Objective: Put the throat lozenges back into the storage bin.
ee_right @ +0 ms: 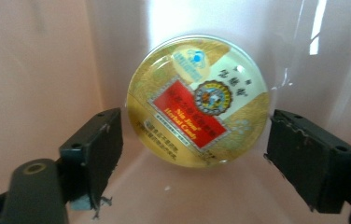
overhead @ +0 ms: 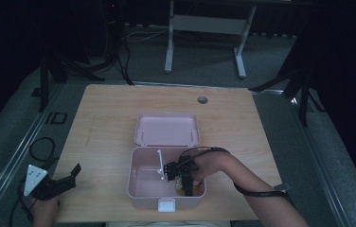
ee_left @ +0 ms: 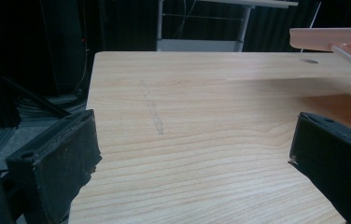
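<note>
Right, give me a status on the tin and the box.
Done: the pink box is open, lid back, and the round gold tin is inside by a wall. In hand: the right gripper is down in the box, jaws open either side of the tin, apparently not clamped. The left gripper waits open over the table. Left: probably withdrawing, then closing the lid.

Round gold candy tin (ee_right: 198,100), lid seen in the right gripper view: red diagonal band carries white lettering, legible as "Herbal Candy" on its lower line; the line above is too blurred to read with confidence. The cream patch at upper right bears dark Chinese characters, too small to read. Floor left of the table (overhead: 101,127) shows a marking like "ID" (overhead: 55,117).
</note>
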The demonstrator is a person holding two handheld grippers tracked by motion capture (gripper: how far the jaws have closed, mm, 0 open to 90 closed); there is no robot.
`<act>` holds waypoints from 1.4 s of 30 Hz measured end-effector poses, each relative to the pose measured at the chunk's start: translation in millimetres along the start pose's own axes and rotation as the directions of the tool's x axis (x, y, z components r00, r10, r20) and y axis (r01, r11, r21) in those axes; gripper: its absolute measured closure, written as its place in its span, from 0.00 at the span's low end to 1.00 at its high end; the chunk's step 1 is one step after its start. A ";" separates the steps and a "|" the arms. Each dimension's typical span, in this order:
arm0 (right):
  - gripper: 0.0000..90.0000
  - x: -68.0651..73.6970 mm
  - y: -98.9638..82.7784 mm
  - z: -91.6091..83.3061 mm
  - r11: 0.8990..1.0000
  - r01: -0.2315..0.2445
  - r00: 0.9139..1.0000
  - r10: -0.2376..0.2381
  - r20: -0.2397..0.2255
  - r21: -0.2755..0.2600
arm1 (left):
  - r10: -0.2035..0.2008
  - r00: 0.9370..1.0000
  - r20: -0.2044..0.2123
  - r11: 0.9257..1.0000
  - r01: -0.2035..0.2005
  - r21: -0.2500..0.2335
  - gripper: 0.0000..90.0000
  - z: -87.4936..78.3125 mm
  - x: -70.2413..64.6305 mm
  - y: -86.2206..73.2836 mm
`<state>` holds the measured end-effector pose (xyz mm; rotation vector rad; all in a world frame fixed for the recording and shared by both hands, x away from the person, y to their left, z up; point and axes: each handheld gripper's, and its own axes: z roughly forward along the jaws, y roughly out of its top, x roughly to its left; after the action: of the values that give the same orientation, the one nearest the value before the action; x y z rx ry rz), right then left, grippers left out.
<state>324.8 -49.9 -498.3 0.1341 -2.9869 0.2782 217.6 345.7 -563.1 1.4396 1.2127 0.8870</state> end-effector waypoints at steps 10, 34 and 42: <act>0.20 6.8 -14.9 -36.3 0.990 0.019 1.000 -0.015 0.024 -0.138 | 0.001 1.000 -0.001 1.000 -0.001 0.001 0.02 0.1 -0.1 0.0; 0.14 15.0 -150.8 -90.4 0.798 -0.096 0.961 0.231 0.155 -0.595 | -0.004 1.000 0.000 1.000 0.004 0.006 0.02 0.6 -0.2 0.2; 0.14 8.7 -182.7 -55.1 0.736 -0.177 0.936 0.332 0.120 -0.654 | -0.003 1.000 -0.002 1.000 0.003 0.006 0.02 0.7 -0.4 0.2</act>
<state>341.8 -219.0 -411.0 -0.3507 -3.1191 -0.7909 218.3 345.2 -563.0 1.4417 1.2197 0.8831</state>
